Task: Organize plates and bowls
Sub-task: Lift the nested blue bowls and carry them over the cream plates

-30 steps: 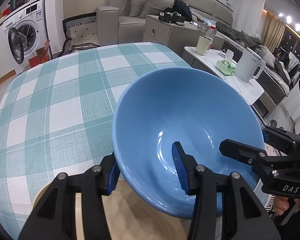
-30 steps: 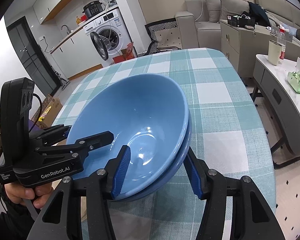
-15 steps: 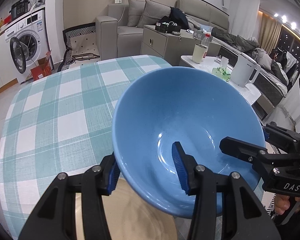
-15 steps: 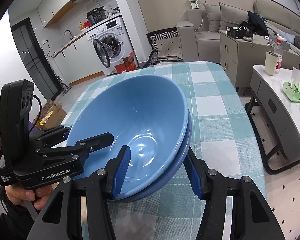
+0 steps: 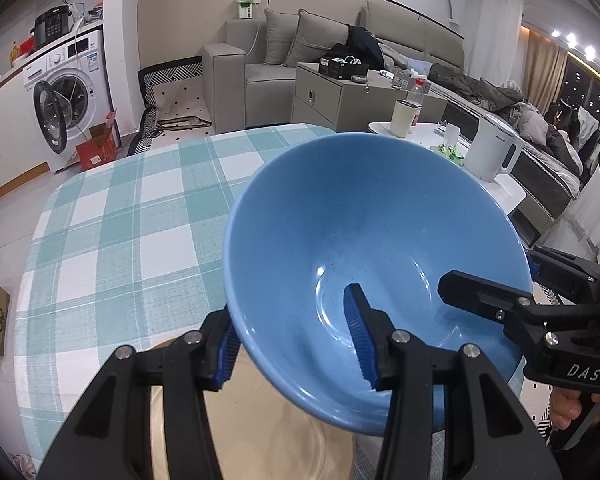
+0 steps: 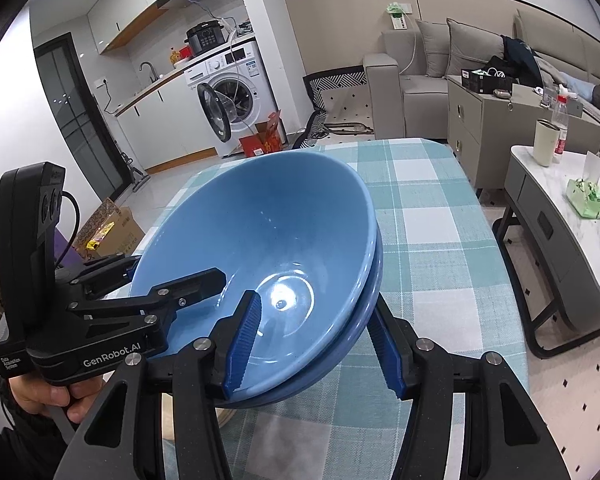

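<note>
Blue bowls (image 6: 268,240) sit nested, pinched at opposite rims by our left gripper (image 5: 292,344) and right gripper (image 6: 312,344); placing them remains.

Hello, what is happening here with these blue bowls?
A person holds a gripper in each hand, and both are clamped on opposite sides of the rim of two nested blue bowls. The left gripper and the right gripper each have one finger inside and one outside. The stack is tilted and seems held above the table with the checked cloth. A tan round plate lies below it. The bowls are not set down yet.
</note>
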### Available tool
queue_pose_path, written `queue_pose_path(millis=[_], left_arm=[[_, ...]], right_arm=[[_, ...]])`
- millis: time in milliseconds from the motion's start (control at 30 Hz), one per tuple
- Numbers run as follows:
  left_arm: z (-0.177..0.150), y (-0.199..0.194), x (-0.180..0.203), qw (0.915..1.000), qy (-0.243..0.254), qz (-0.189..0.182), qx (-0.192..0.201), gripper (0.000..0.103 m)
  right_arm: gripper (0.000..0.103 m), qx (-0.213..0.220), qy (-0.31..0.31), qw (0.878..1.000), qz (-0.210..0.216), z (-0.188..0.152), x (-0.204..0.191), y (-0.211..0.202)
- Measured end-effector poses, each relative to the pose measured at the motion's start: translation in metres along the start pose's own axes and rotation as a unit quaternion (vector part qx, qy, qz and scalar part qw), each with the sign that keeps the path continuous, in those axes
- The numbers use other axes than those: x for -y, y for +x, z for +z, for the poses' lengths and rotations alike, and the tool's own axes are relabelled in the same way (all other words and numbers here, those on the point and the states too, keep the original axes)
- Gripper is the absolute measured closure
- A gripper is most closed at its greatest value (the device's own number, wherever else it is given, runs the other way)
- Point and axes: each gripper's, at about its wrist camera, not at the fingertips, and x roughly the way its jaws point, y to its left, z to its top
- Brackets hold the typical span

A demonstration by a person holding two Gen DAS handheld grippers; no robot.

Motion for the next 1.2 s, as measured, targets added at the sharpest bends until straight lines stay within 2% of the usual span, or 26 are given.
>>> queue_pose_path(millis=[467, 1200], left_arm=[[-0.017, -0.03, -0.026, 0.9992, -0.026, 0.027, 0.012, 0.055], [-0.059, -0.051, -0.076, 0.9947, -0.07, 0.075, 0.008, 0.055]], right_arm=[[0.047, 0.0, -0.028, 0.999, 0.023, 0.002, -0.038, 0.003], [0.047, -0.032, -0.066, 0.995, 0.072, -0.008, -0.098, 0.04]])
